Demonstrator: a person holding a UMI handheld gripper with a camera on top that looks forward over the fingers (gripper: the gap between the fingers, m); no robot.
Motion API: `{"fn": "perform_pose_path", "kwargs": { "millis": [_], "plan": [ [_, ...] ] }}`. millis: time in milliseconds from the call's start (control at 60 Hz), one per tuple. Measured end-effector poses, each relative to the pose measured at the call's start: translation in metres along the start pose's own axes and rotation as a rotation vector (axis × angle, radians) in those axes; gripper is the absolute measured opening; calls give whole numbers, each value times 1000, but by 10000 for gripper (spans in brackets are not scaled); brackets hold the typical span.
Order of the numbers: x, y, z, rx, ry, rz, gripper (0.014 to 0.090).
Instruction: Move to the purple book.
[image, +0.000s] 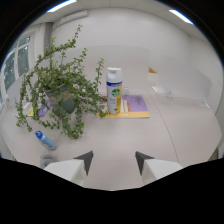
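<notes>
The purple book (134, 103) lies flat on the white table (165, 135), resting on a yellow-edged book or sheet, well beyond my fingers. A white spray bottle (114, 91) with a blue cap and green label stands upright just left of the book, partly covering its left edge. My gripper (114, 160) is open, its two dark fingertips (86, 161) spread wide above the bare tabletop with nothing between them. The book is ahead and slightly right of the gap between the fingers.
A large leafy potted plant (60, 95) spreads over the table's left side, trailing stems reaching toward the bottle. A blue-capped plastic bottle (45, 140) lies on its side near the left finger. A white wall and partition stand behind the table.
</notes>
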Motion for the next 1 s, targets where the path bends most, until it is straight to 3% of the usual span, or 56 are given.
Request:
{"fn": "perform_pose_path", "kwargs": {
  "millis": [400,733,1000],
  "plan": [
    [10,-1,5,-6,3,3,847],
    [71,-1,31,-40,46,-2,845],
    [109,-28,76,-33,33,-7,844]
  ]
}}
